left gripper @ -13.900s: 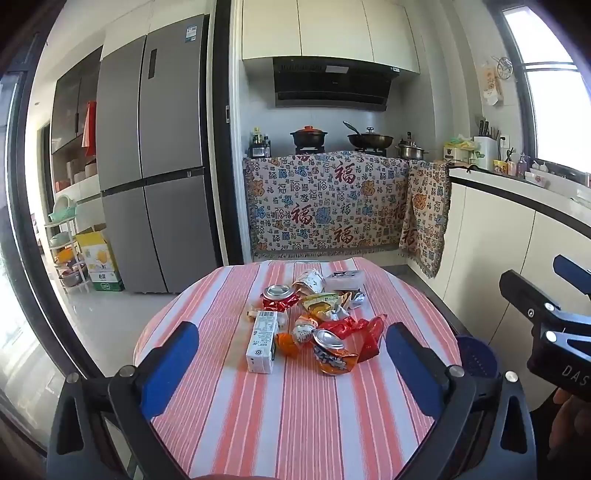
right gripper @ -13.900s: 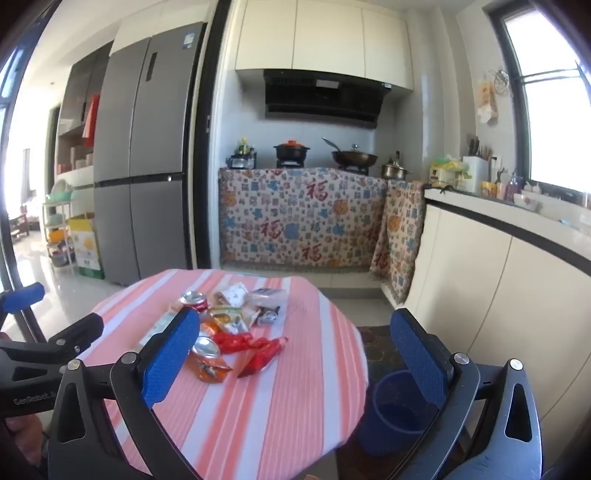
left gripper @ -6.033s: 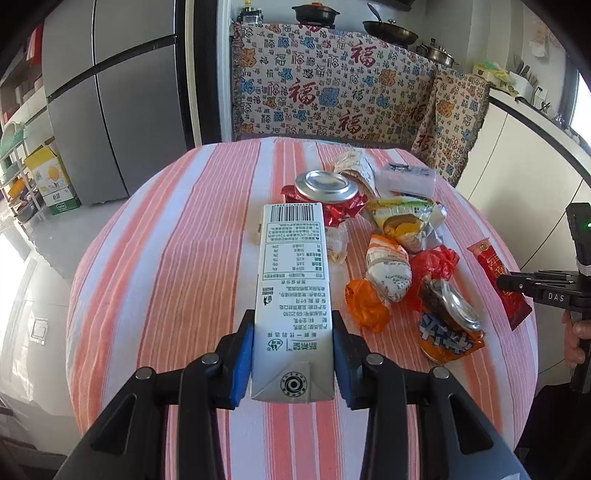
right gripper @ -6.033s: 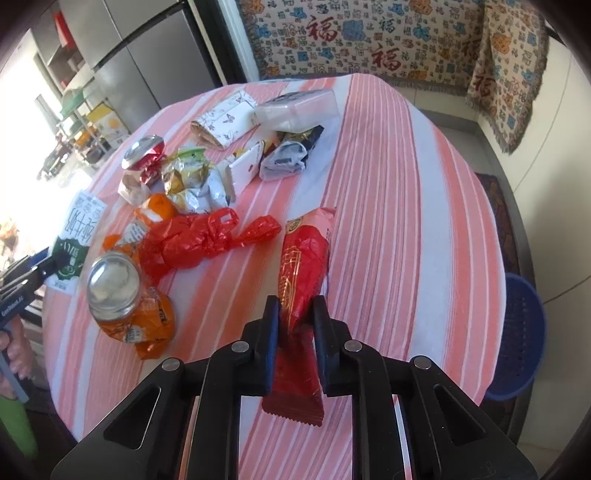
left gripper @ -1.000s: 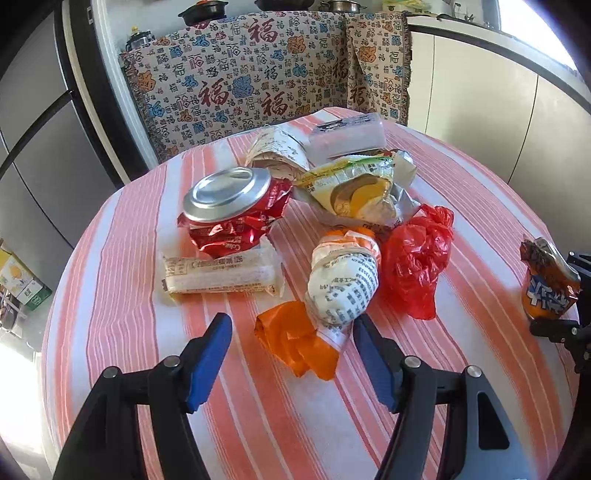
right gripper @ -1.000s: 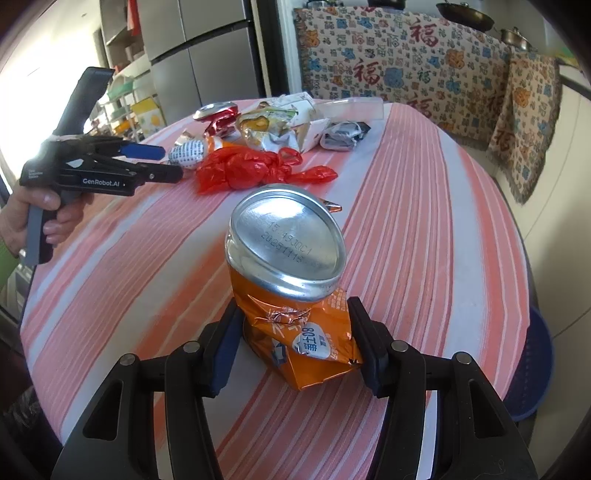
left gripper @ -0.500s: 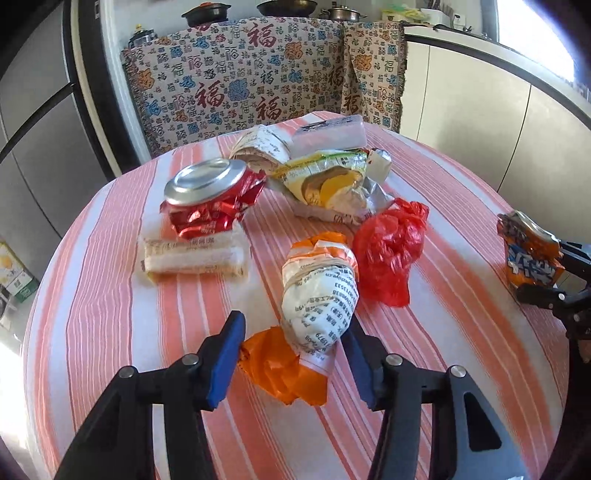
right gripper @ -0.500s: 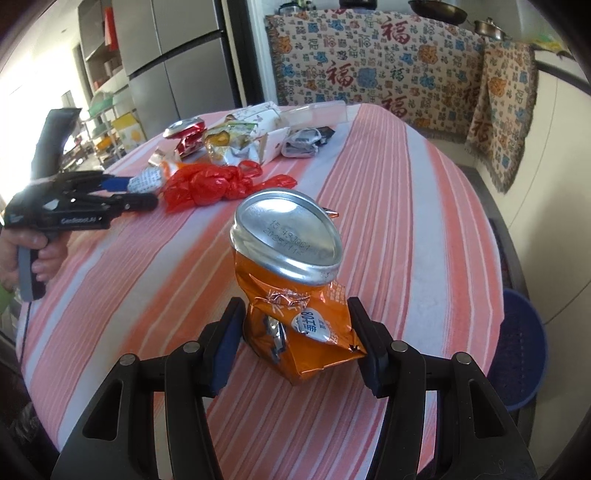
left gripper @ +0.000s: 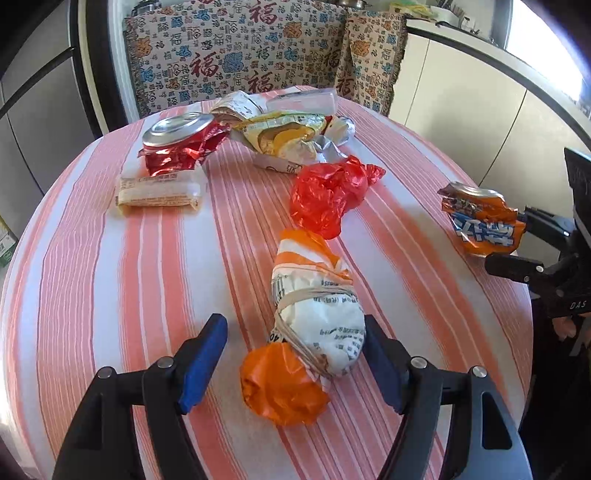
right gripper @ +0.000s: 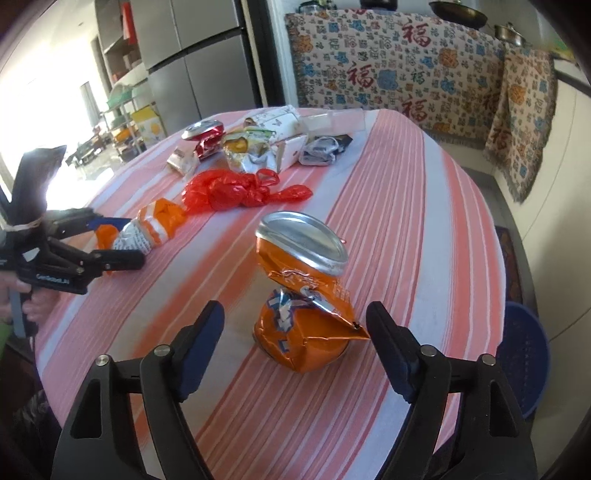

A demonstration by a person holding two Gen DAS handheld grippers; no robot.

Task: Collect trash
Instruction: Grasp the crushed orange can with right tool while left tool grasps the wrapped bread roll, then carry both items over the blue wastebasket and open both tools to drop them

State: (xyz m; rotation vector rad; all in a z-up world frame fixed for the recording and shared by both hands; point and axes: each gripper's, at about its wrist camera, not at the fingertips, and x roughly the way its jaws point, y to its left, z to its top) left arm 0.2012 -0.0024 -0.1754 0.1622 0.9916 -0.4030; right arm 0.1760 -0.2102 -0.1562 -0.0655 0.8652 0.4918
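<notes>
Left gripper (left gripper: 291,354) is sitting wide open around the wrapped bundle (left gripper: 317,314) on the desk (left gripper: 110,258), lining up a grab. Right gripper (right gripper: 295,332) is open too, straddling the crushed can (right gripper: 303,291), bin (right gripper: 524,354) just beside.

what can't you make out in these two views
- Blue bin, right wrist view: cut off by the table edge and the right claw, so its contents are hidden.
- Crushed orange can, left wrist view: its far side is hidden.
- Stovetop pans, right wrist view: cut off by the top edge.
- Bundled bag, left wrist view: print too small to read.
</notes>
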